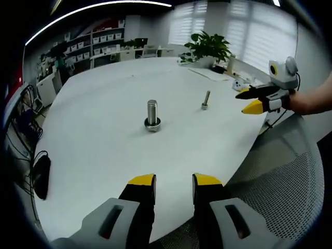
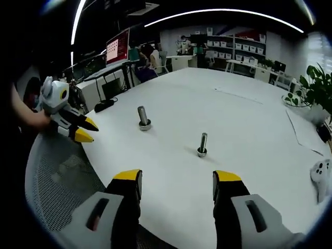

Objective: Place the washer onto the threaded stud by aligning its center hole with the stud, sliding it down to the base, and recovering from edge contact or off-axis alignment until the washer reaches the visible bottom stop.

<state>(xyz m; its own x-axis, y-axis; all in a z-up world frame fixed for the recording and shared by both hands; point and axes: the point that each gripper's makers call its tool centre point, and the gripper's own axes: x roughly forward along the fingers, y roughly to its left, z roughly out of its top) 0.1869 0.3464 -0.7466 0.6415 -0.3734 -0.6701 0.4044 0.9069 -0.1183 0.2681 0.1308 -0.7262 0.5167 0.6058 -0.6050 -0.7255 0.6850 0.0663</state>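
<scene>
Left gripper view puts us at the near edge of the white surface [image 1: 104, 135], where our left hand-held gripper [image 1: 174, 181] hangs with its yellow-tipped jaws apart and nothing between them. Ahead stands the thick threaded stud [image 1: 152, 115] with a washer [image 1: 152, 125] at its base, upright and well inside the edge, with bare white surface on all sides. A thinner bolt [image 1: 206, 100] stands apart to its right. The right hand-held gripper [image 1: 254, 99] hovers off the rim, over a grey mesh chair [image 1: 282, 171]. In the right gripper view we see its jaws spread wide, holding nothing. A potted plant [image 1: 210, 47] sits far back, and a black object [image 1: 41, 176] lies by the left edge.
</scene>
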